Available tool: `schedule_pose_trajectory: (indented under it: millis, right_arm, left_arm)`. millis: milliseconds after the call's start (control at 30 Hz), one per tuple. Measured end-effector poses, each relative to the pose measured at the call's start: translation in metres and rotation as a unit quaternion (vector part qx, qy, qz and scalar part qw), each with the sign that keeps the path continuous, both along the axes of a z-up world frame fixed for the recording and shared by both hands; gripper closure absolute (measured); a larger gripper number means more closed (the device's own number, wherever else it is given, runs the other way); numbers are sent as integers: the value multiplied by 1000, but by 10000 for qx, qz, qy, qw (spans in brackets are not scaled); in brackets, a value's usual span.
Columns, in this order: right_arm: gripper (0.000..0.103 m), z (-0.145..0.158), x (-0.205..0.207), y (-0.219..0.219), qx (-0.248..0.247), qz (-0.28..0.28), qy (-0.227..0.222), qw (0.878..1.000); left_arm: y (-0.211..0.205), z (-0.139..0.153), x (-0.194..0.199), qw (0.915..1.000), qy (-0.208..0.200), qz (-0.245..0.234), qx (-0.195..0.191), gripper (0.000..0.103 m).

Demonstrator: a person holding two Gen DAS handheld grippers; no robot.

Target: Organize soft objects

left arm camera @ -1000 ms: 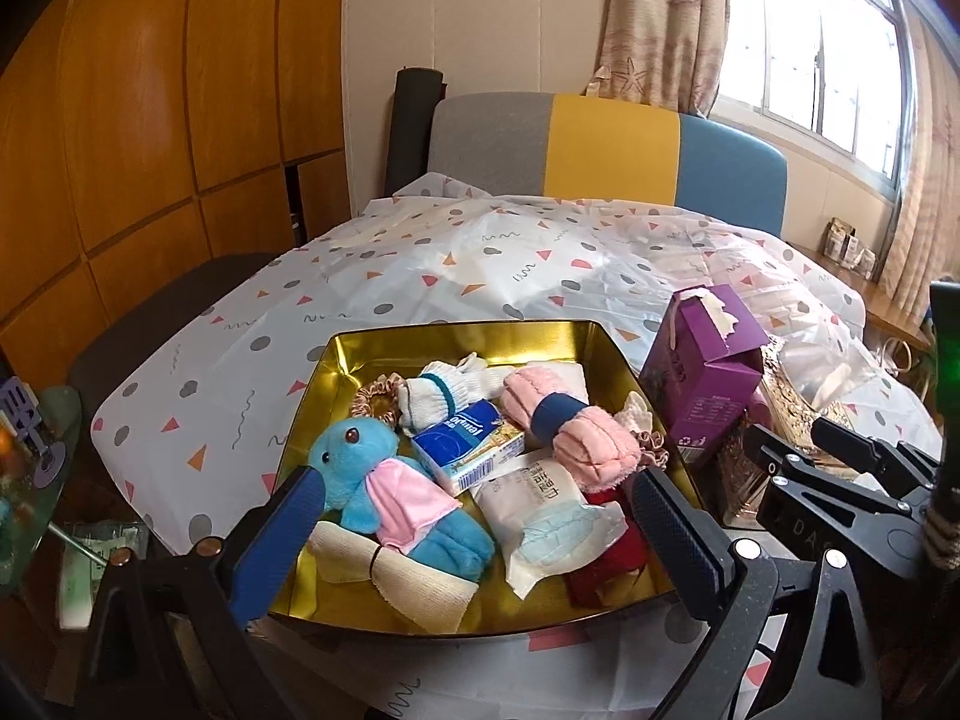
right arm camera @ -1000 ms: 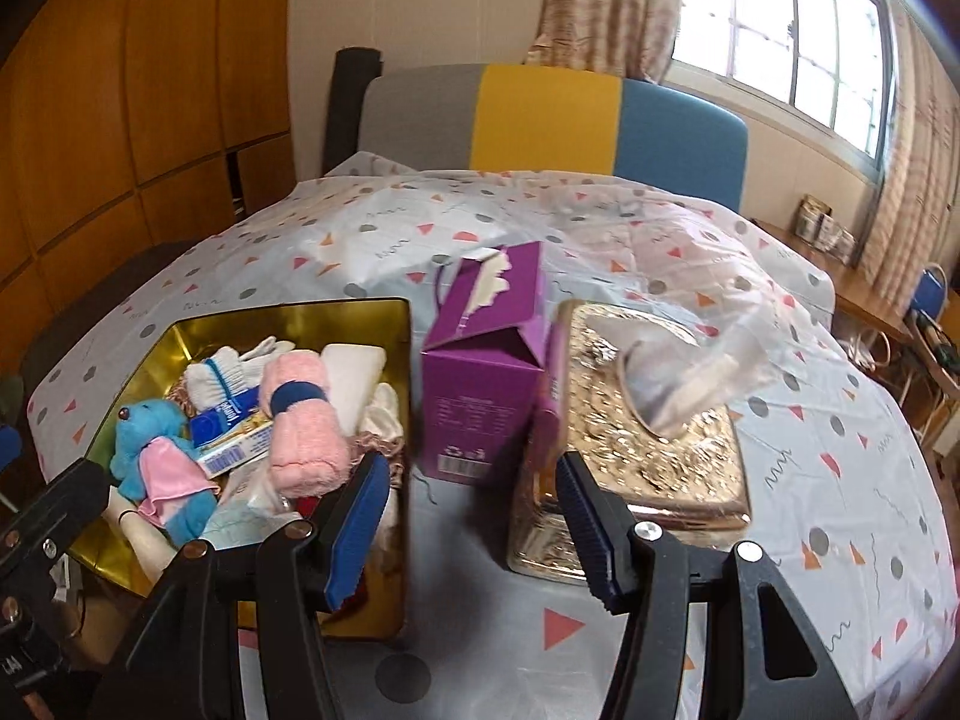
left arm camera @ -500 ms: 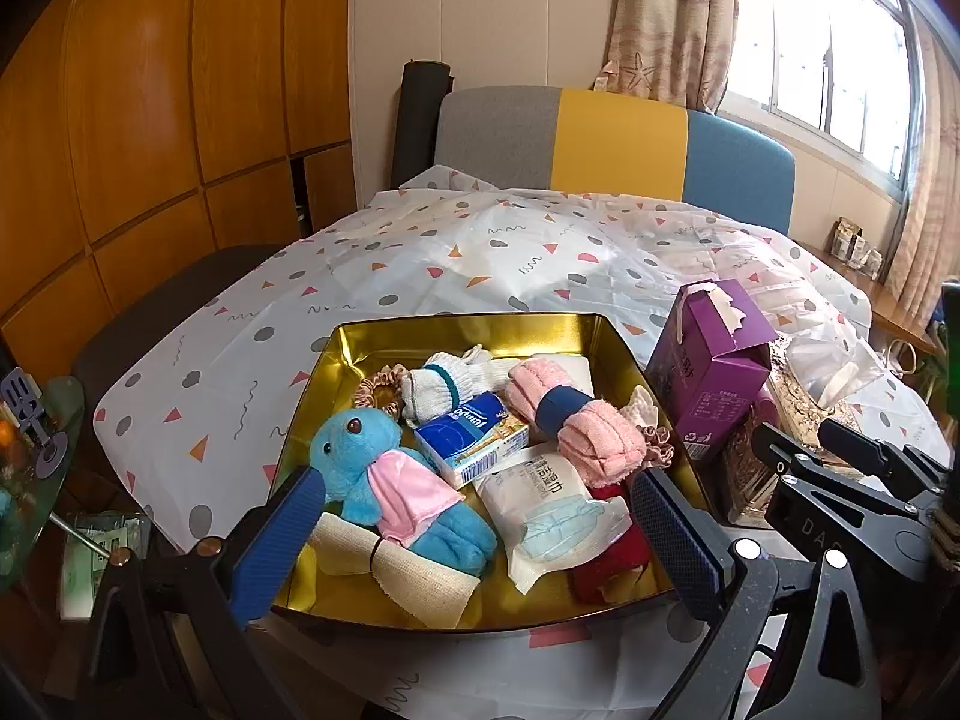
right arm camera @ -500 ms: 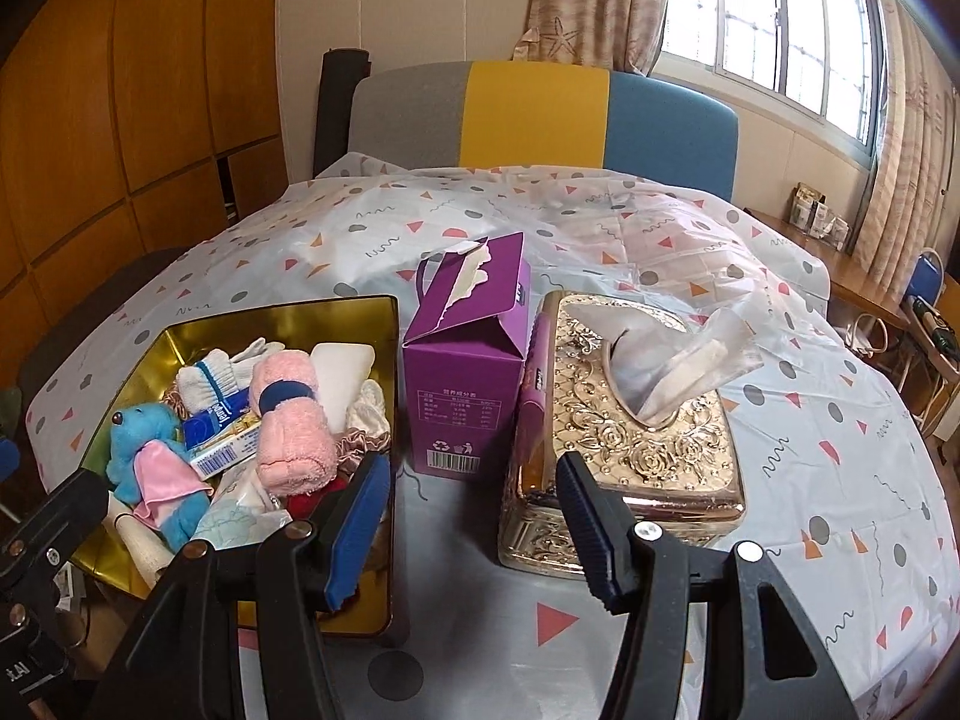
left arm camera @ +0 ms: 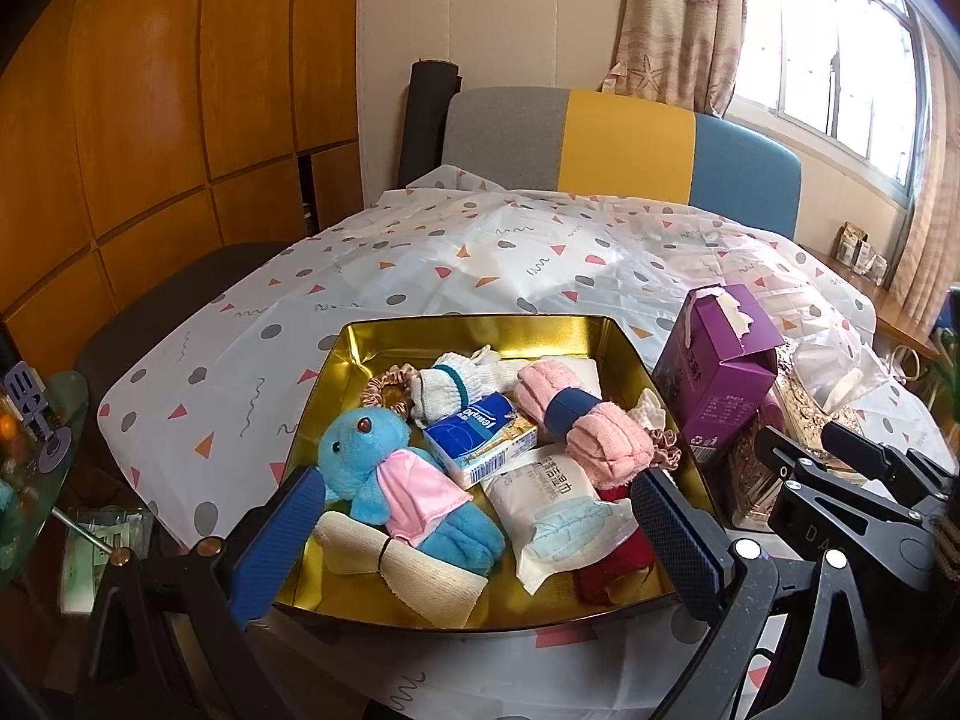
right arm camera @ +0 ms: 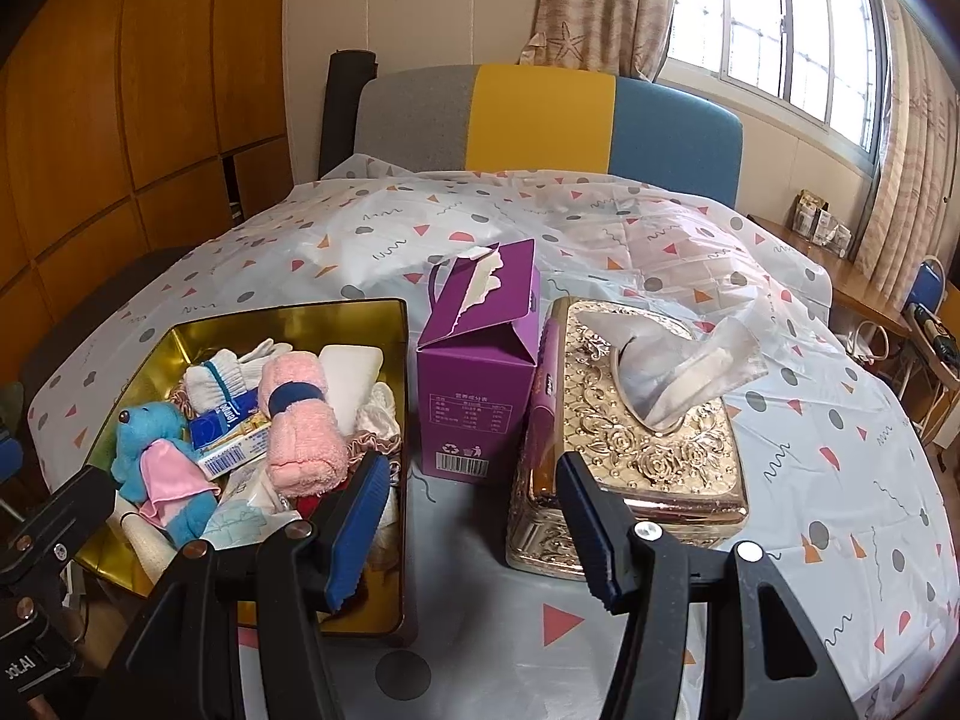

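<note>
soft objects: a heap in the gold tray (left arm camera: pixel 468 330), straight ahead of the left hand-held gripper (left arm camera: pixel 480 531) and to the left of the right hand-held gripper (right arm camera: pixel 474 516)
left hand-held gripper: wide apart, holding nothing, hovering over the tray's near edge
blue plush toy (left arm camera: pixel 390 480): just past the left finger; looks light and squashy, so the body under its pink cloth seems the best place to pinch
cream cloth roll (left arm camera: pixel 402 570): nearest, lying between the fingers; floppy, likely to sag unless taken at its tied middle
mask packet (left arm camera: pixel 558 510): film wrap, probably slippery; grip an edge
pink towel roll (left arm camera: pixel 582 420): ahead toward the right finger; soft, and the blue band at its middle looks the firmest hold
right hand-held gripper: wide apart, empty, aimed at the gap between the purple carton (right arm camera: pixel 480 372) and the gold tissue box (right arm camera: pixel 648 438)
hard to tell: a red item and some pale fabric are mostly buried; the tray's near corners are cut off by the fingers
</note>
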State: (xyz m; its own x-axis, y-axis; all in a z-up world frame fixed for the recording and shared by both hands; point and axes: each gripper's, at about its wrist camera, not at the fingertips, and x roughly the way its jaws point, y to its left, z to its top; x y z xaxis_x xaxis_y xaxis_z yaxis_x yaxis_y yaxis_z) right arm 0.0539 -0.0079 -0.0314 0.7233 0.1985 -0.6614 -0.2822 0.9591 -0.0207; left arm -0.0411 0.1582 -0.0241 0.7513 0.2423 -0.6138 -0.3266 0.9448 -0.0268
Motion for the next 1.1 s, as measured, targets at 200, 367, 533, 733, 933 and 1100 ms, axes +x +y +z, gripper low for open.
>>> schedule_pose_trajectory:
  millis: [200,367,533,733,933,1100]
  right_arm:
    - [45,0,0,1,-1,14,14,10000]
    - [45,0,-1,2,-5,27,6,10000]
    - [45,-1,-1,2,-6,31,11,10000]
    - [45,-1,-1,4,-16,42,31,10000]
    - [45,-2,-1,3,-16,38,33,10000]
    - [45,-4,0,3,-38,29,52,10000]
  left_arm:
    - [1,1,0,10000,11,32,-10,0]
    - [2,1,0,10000,14,58,-25,0]
    - [2,0,0,10000,34,92,-13,0]
    - [3,0,0,9999,37,101,-26,0]
    - [3,0,0,9999,44,93,-37,0]
    - [4,-1,-1,9999,-21,102,-100,0]
